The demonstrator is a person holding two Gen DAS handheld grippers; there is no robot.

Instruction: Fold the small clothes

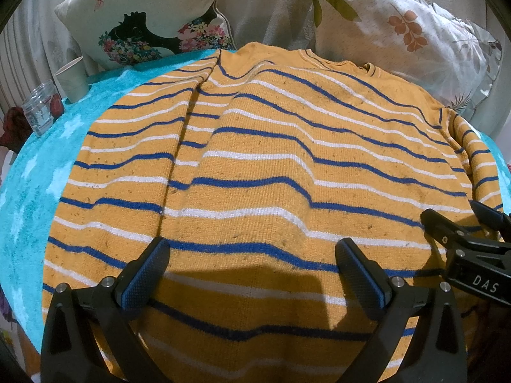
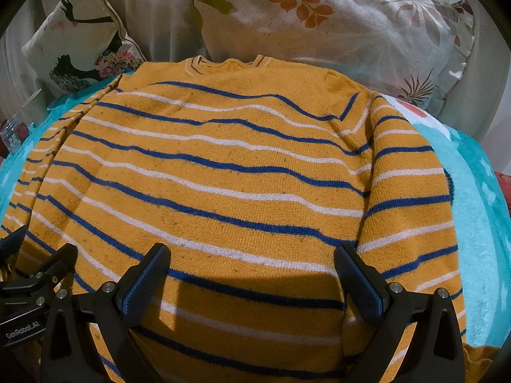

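An orange knit sweater (image 1: 271, 166) with blue and white stripes lies flat on a turquoise towel (image 1: 38, 172), collar at the far side. It also fills the right wrist view (image 2: 230, 185). Its left sleeve is folded inward along the body (image 1: 188, 134); its right sleeve lies along the right side (image 2: 412, 198). My left gripper (image 1: 252, 261) is open and empty, hovering over the lower hem. My right gripper (image 2: 252, 265) is open and empty, over the hem too. The right gripper shows at the right edge of the left wrist view (image 1: 466, 233), and the left gripper's body at the left edge of the right wrist view.
A paper cup (image 1: 72, 78) and a small glass jar (image 1: 41, 108) stand on the towel's far left. Patterned pillows (image 1: 143, 16) (image 2: 335, 22) lean behind the sweater. The towel (image 2: 479, 191) extends past the sweater on the right.
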